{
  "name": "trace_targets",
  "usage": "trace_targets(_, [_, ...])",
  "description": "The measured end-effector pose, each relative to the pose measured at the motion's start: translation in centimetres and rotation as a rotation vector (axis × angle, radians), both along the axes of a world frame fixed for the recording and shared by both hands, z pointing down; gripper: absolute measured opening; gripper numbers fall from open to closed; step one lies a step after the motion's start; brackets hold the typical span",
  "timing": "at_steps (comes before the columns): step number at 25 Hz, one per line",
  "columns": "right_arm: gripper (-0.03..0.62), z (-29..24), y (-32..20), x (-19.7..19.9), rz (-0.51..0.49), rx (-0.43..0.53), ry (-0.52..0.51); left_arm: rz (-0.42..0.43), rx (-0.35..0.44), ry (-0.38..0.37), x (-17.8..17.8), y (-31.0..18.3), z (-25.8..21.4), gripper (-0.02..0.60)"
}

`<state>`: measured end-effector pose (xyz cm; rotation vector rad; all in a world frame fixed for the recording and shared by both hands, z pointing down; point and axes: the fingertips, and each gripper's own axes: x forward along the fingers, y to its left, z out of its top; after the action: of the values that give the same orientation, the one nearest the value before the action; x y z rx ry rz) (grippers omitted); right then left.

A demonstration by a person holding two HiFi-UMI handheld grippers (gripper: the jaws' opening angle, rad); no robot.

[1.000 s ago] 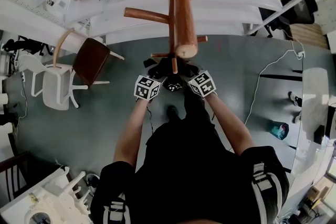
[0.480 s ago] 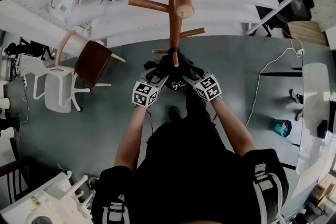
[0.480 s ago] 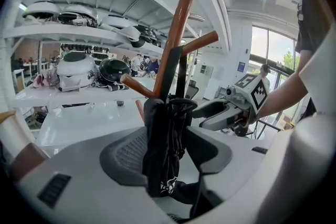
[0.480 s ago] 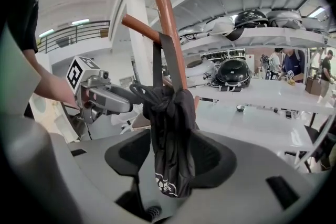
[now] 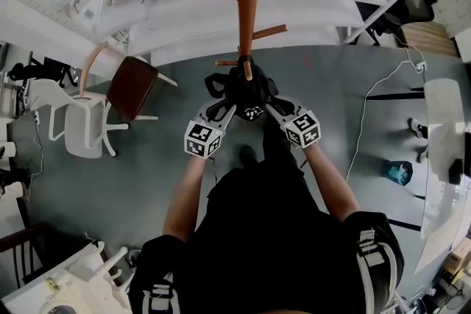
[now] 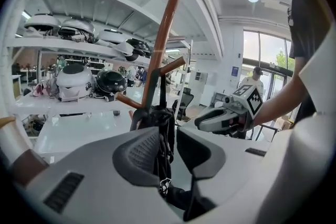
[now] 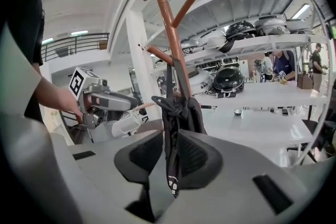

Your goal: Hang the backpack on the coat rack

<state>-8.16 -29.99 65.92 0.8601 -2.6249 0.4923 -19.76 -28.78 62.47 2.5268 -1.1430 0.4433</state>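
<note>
The fingers (image 6: 140, 152) of the left gripper (image 6: 168, 150) were closing with a black strap (image 6: 160, 166) hanging between them. It lay against one pad while a gap showed at the other, so nothing was clamped. The right gripper (image 7: 170, 157) was closing likewise, a dangling strap end (image 7: 172, 166) between its pads with a gap on one side.

The backpack (image 5: 246, 88) hung black against the pole of the wooden coat rack (image 5: 245, 11), its top bunched at a low peg, just ahead of both grippers. Each strap bore a small white mark (too small to read), and the backpack's lower face carried a white pattern, equally illegible. Black-and-white square markers covered the gripper cubes (image 5: 202, 140).

Below lay a grey floor (image 5: 132, 180) with a brown-seated chair (image 5: 132, 84), a white chair (image 5: 77, 125) and a trailing white cable (image 5: 366, 105). White shelves (image 6: 68, 47) held white and black helmets (image 6: 73, 81) above a white table (image 7: 262, 123).
</note>
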Motion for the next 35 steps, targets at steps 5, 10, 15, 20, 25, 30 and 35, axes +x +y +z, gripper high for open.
trace_targets(5, [0.060,-1.8,2.0,0.1,0.006,0.050,-0.007,-0.020,0.027,0.055,-0.5,2.2,-1.9,0.053])
trace_targets(10, [0.017,-3.5,3.0,-0.7,-0.011,0.097,-0.006,-0.070,0.045,0.137,-1.4,2.9,-4.0,0.035])
trace_targets(15, [0.015,-4.6,3.8,-1.6,-0.025,0.111,-0.010,-0.048,0.065,0.117,-1.1,3.9,-4.6,0.035])
trace_targets(20, [0.015,-4.8,5.1,-1.9,-0.080,0.152,0.059,0.034,0.083,0.033,0.7,5.6,-4.3,0.032])
trace_targets(25, [0.015,-4.5,5.7,-1.6,-0.077,0.136,0.082,0.079,0.068,0.003,1.7,6.7,-3.6,0.028])
trace_targets(30, [0.015,-4.7,5.9,-1.5,-0.092,0.155,0.092,0.078,0.077,0.008,1.8,6.5,-4.1,0.026])
trace_targets(35, [0.015,-5.0,5.6,-1.8,-0.095,0.162,0.091,0.075,0.083,0.013,1.7,6.2,-4.2,0.025])
